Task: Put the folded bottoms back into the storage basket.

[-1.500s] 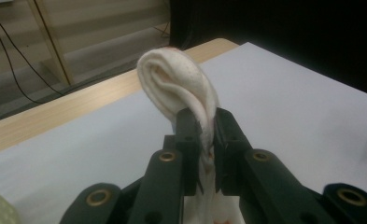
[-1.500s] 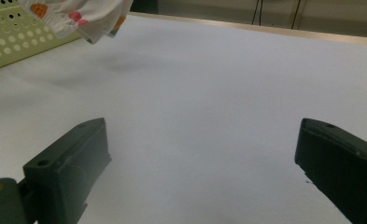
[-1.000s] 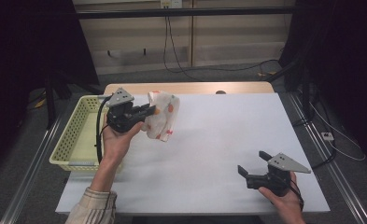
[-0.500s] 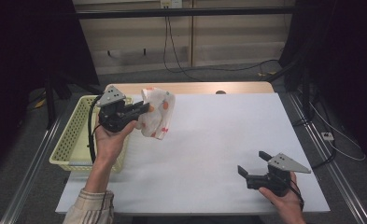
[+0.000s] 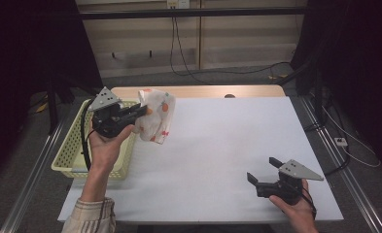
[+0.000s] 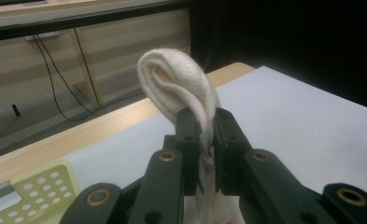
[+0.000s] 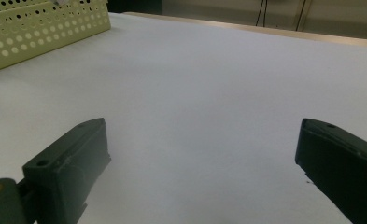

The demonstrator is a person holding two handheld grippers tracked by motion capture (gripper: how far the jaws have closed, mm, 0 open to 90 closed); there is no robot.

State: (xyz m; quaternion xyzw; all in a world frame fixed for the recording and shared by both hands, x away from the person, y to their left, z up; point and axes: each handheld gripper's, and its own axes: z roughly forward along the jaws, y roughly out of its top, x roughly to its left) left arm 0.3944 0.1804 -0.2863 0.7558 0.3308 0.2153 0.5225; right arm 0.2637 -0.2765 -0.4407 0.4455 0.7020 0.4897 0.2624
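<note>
Cloth hangs pinched in the left gripper, lifted beside the basket — carry it well over the rim before letting go. Right gripper rests spread on the tabletop.

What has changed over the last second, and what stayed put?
The left gripper, shut on the patterned cloth, carried it leftward toward the yellow basket; the cloth hangs clear of the white table. The right gripper stayed low near the table's front right, jaws open with nothing between them. The basket didn't move.
</note>
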